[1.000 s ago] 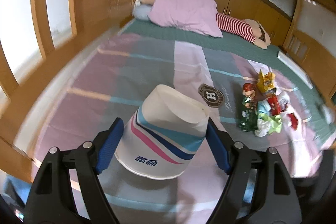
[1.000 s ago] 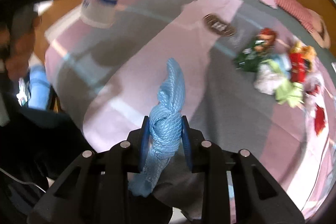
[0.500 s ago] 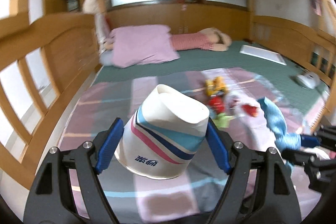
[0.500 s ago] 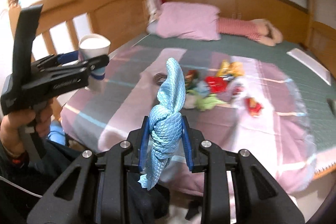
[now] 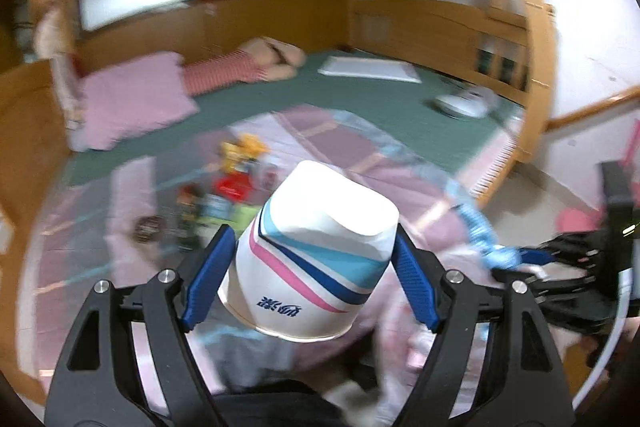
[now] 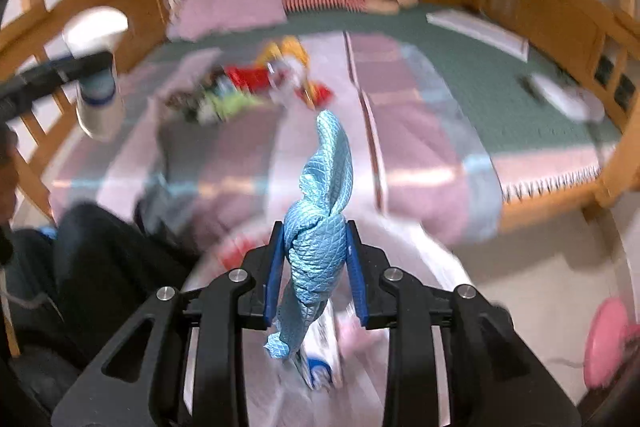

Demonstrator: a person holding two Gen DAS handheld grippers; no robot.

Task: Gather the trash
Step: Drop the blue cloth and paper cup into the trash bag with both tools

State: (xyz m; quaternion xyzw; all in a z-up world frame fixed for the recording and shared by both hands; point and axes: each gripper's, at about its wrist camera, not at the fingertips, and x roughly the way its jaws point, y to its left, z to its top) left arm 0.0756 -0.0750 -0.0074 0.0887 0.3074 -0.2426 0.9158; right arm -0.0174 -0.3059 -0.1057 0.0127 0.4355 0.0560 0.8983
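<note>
My left gripper (image 5: 310, 267) is shut on a white paper cup (image 5: 316, 247) with blue and pink stripes, held tilted in the air; it also shows at the left of the right wrist view (image 6: 96, 83). My right gripper (image 6: 316, 263) is shut on a knotted light-blue cloth (image 6: 324, 211), also seen at the right of the left wrist view (image 5: 478, 231). A pile of wrappers and trash (image 5: 228, 183) lies on the striped bedspread (image 5: 356, 147), beyond both grippers; it shows in the right wrist view too (image 6: 260, 79).
A pink pillow (image 5: 132, 103) and a striped bolster (image 5: 224, 75) lie at the bed's head. Wooden rails (image 6: 552, 11) surround the bed. A white bag-like sheet (image 6: 360, 327) lies below the right gripper. A pink fan (image 6: 608, 339) stands on the floor.
Both grippers have swung to the right and back from the bed, still holding the cup and the cloth. The view is blurred with motion; floor and a white bag now show below.
</note>
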